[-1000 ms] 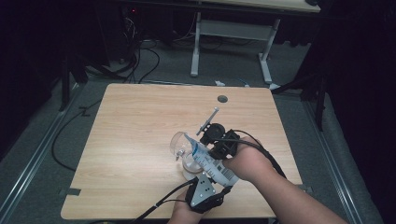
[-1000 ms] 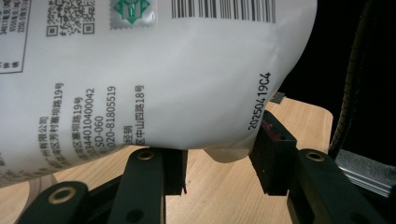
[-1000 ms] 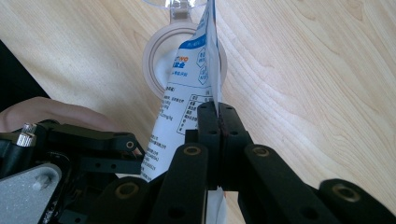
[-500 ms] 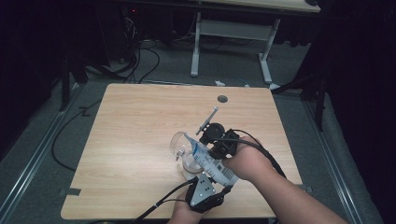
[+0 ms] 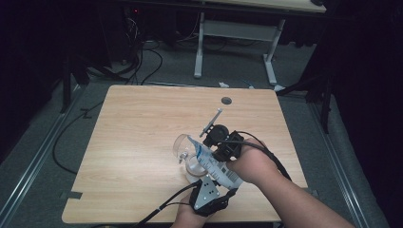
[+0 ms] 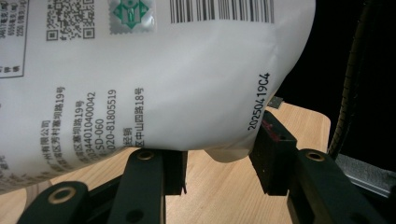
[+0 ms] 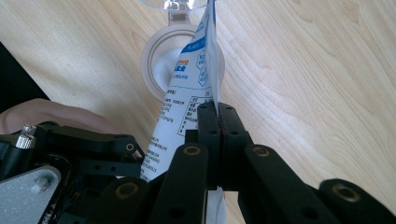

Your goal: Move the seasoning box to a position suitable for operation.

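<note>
The right hand-held gripper (image 7: 218, 114) is pinching the thin sealed edge of a white printed pouch (image 7: 187, 98), its two black jaws pressed flat together on the film. The left hand-held gripper (image 6: 219, 163) is holding the same pouch (image 6: 140, 79) lower down, on its fuller end: the jaws are standing partway apart with the bulging bottom of the bag sitting between them, the pads touching its sides. In the high view the pouch (image 5: 211, 161) is lying slantwise between the two hands, the left hand-held gripper (image 5: 209, 183) coming up from the near edge and the right hand-held gripper (image 5: 223, 145) reaching in from the right. The top corner of the pouch is tilting over a small round clear container (image 7: 161, 65) that is standing on the wooden surface (image 5: 142, 123), its hinged lid (image 5: 180, 147) flipped open beside it. Something white is showing inside the container. A slim metal rod (image 5: 211, 122) is sticking out past the right hand, pointing toward the far side of the surface.
</note>
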Demonstrator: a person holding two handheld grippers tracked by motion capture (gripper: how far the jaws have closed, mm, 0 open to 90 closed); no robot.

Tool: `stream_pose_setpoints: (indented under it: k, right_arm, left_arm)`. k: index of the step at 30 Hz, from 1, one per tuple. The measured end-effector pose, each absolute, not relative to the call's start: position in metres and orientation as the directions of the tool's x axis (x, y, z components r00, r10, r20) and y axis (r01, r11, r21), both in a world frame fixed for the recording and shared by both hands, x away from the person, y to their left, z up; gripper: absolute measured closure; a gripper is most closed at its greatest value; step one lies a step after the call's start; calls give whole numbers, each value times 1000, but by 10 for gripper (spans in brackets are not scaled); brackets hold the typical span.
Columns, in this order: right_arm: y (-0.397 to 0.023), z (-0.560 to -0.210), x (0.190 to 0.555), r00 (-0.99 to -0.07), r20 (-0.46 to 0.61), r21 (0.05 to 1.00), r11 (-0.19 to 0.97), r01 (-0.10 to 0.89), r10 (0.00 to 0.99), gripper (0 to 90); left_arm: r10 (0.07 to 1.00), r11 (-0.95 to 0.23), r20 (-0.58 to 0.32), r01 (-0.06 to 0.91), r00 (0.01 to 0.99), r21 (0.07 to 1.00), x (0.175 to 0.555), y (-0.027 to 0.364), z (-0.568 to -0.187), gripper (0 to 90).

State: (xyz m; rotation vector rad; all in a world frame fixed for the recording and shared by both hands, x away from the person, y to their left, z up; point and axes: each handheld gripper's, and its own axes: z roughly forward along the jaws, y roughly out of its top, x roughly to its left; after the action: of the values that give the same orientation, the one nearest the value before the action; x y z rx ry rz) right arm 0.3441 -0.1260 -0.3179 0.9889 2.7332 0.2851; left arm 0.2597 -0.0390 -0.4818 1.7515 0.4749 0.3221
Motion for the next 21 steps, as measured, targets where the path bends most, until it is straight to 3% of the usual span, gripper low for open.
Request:
stream_pose_setpoints:
  k: [21]
  right_arm:
    - [-123,-319,345,-755,-135,256,759,599,641,900]
  left_arm:
    - [482,-180,-37,140,875,974,260,-38,-481,603]
